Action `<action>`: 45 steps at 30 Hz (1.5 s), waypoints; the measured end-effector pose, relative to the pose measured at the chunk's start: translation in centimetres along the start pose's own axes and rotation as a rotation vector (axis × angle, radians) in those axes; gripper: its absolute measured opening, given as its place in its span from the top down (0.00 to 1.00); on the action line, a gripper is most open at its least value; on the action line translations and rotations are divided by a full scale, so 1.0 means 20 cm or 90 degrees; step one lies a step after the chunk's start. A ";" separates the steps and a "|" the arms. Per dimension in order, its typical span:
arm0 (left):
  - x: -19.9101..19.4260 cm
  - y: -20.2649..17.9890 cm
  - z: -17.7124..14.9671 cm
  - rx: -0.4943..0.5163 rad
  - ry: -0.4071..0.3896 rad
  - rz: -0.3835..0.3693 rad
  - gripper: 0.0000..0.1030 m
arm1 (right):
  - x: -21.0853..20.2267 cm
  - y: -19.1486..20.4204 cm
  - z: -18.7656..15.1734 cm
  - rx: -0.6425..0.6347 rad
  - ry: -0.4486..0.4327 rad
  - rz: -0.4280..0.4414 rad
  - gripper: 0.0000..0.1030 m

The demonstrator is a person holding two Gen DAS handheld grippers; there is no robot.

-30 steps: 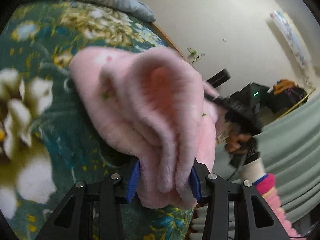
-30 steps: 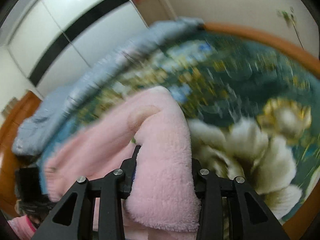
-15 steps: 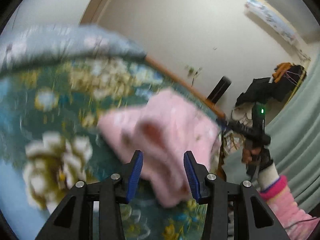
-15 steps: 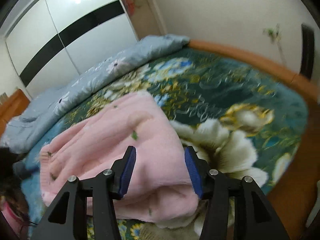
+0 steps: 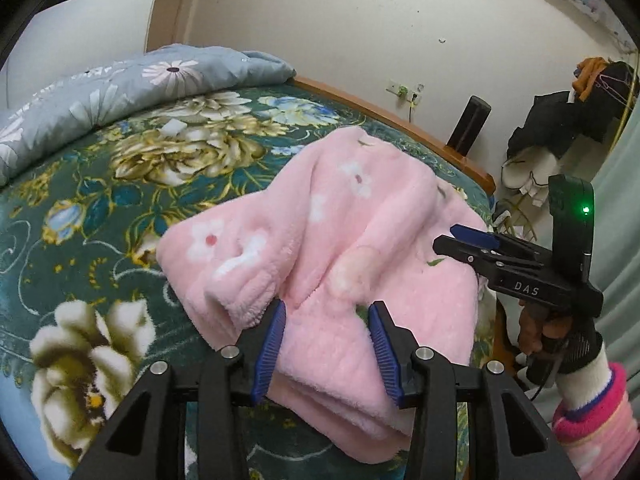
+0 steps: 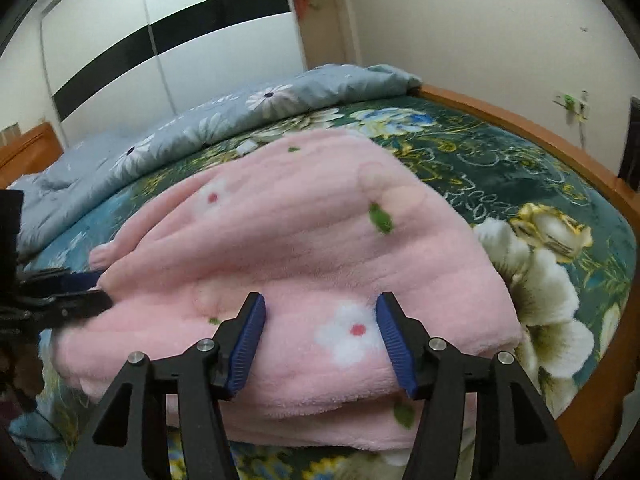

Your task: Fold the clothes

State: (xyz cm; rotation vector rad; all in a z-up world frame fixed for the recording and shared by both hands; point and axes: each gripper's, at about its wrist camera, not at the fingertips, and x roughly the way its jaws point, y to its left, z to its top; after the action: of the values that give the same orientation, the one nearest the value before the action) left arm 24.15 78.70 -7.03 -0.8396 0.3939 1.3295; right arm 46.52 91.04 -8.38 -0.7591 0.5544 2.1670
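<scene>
In the left wrist view, the left gripper has its jaws apart, holding nothing, with the blue pads poised just above the near edge of the garment. This pink fleece garment, dotted with white flowers, lies folded in a thick bundle on the bed, which is covered in a dark green spread with large floral prints. One cuffed end of the bundle sticks out toward the left pad. A grey-blue duvet with daisy prints is heaped along the far side of the bed. On the right, the right gripper reaches in over the garment's far edge, held by a hand in a pink sleeve; its jaws look apart. A wooden bed frame runs behind, with clothes piled by the wall beyond it. In the right wrist view, the right gripper has its jaws apart and empty, hovering at the near edge of the garment, whose stacked layers show beneath the pads. The left gripper enters from the left, its tip touching or just beside the garment's edge. The duvet lies behind, below a white wardrobe with a black stripe.
</scene>
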 end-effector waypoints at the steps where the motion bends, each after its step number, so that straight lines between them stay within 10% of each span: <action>1: -0.02 -0.01 0.00 0.000 -0.005 0.000 0.54 | -0.02 0.02 0.01 0.001 -0.006 -0.010 0.42; 12: -0.27 -0.04 -0.19 -0.047 -0.031 0.024 0.46 | -0.29 0.32 -0.17 0.120 -0.111 -0.005 0.35; 29: -0.45 -0.06 -0.46 -0.049 -0.035 0.087 0.16 | -0.48 0.58 -0.45 0.129 -0.080 -0.092 0.13; 31: -0.47 -0.07 -0.48 -0.047 -0.036 0.092 0.00 | -0.51 0.60 -0.47 0.130 -0.079 -0.094 0.12; 45: -0.62 -0.12 -0.59 -0.023 -0.046 0.115 0.00 | -0.61 0.80 -0.57 0.096 -0.036 -0.135 0.00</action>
State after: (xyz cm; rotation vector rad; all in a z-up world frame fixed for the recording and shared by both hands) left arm 25.90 61.70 -5.52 -0.7975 0.3966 1.5345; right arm 44.45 68.06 -6.35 -0.6427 0.5745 1.9217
